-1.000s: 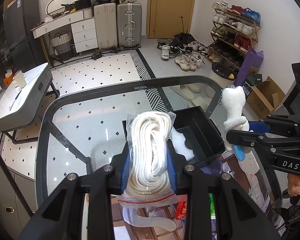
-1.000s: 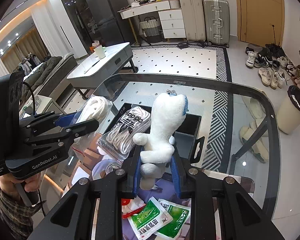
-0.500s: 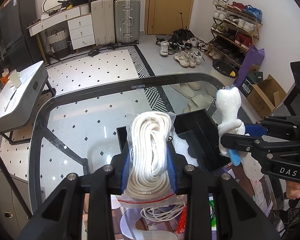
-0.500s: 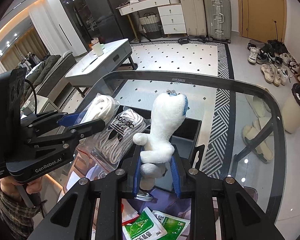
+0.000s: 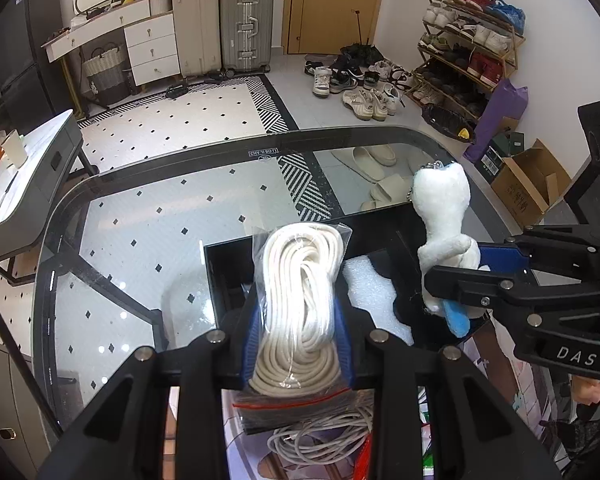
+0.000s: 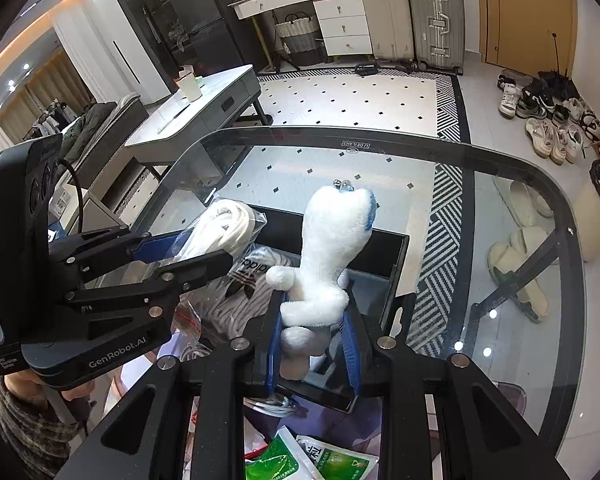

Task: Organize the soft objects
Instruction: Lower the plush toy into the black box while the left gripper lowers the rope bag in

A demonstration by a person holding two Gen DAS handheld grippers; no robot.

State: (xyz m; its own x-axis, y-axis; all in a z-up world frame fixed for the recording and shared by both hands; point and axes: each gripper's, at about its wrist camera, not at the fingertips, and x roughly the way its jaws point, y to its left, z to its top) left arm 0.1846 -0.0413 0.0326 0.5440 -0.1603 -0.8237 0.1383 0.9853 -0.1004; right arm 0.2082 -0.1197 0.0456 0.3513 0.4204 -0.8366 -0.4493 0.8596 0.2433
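Your left hand-held gripper (image 5: 300,328) has its blue pads pressed on a zip bag of coiled white rope (image 5: 300,292), gripped around the lower middle of the coil and held just above the near left end of the black storage box (image 5: 384,248) on the glass tabletop (image 5: 140,216). That bag looks light and squashy, but the film is slick, so keep hold on the rope bulk, not the loose plastic edge. A second bag of laces (image 6: 244,280) already lies inside the box. Your right hand-held gripper (image 6: 312,344) is closed on the base of a white plush toy (image 6: 328,256), upright over the box's right end; it is soft, springy and top-heavy, so it may flop.
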